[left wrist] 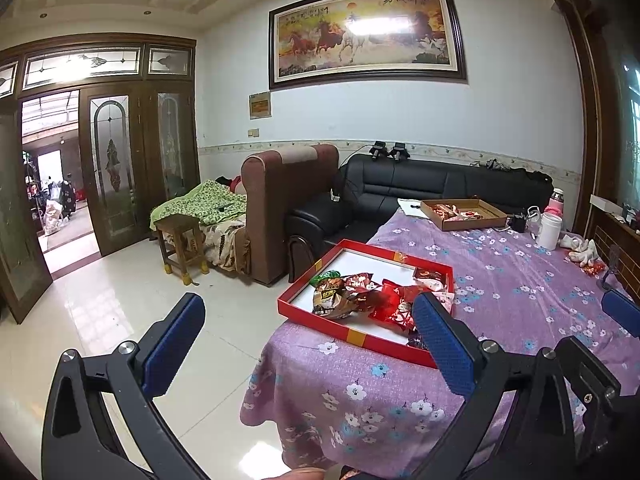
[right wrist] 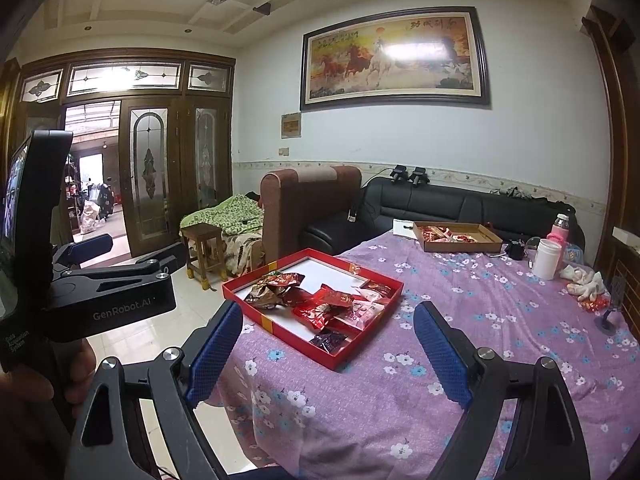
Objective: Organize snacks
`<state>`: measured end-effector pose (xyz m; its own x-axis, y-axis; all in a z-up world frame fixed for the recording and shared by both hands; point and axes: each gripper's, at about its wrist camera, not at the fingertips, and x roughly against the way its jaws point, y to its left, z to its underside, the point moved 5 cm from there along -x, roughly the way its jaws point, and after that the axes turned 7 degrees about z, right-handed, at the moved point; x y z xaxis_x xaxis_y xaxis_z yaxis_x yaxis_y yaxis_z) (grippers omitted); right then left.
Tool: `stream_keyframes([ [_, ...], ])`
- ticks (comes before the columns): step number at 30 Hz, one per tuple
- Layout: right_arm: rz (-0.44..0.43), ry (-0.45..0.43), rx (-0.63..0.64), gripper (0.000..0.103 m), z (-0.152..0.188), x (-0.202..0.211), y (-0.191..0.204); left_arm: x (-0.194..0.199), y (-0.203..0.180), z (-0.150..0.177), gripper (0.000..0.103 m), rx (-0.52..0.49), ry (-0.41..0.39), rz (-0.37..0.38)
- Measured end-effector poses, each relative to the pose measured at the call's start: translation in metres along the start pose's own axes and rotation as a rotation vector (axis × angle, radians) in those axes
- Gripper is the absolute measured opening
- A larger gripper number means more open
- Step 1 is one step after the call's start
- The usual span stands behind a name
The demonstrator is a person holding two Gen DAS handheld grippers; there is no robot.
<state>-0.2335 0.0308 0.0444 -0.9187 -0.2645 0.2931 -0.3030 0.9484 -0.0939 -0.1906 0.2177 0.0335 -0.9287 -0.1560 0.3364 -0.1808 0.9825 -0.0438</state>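
A red shallow box [left wrist: 352, 337] [right wrist: 260, 317] sits on the purple flowered tablecloth near the table's left corner. It holds several snack packets [left wrist: 360, 294] [right wrist: 320, 304], brown, red and pink, piled loosely. My left gripper [left wrist: 308, 320] is open and empty, held above and in front of the box; its right finger overlaps the box's near corner. My right gripper [right wrist: 328, 344] is open and empty, hovering in front of the box. The left gripper's body [right wrist: 100, 292] shows at the left of the right wrist view.
A brown cardboard tray [left wrist: 476, 222] [right wrist: 464, 245] with more snacks lies at the table's far end. A white jar [right wrist: 546, 259], a pink bottle [right wrist: 559, 228], white gloves [right wrist: 586, 282] and a small stand [right wrist: 610, 312] are at the right. Sofas and a wooden stool [left wrist: 180, 246] stand beyond.
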Motion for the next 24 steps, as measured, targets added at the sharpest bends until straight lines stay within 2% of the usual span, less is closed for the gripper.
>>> stream_keyframes([
  [13,0.005,-0.001,-0.008,0.089,-0.001,0.000,0.001,-0.004,0.003,0.003,0.103,-0.006,0.009,0.005],
  [24,0.002,0.067,-0.088,0.089,-0.007,-0.047,-0.015,-0.035,0.010,0.004,0.103,-0.009,0.061,-0.024],
])
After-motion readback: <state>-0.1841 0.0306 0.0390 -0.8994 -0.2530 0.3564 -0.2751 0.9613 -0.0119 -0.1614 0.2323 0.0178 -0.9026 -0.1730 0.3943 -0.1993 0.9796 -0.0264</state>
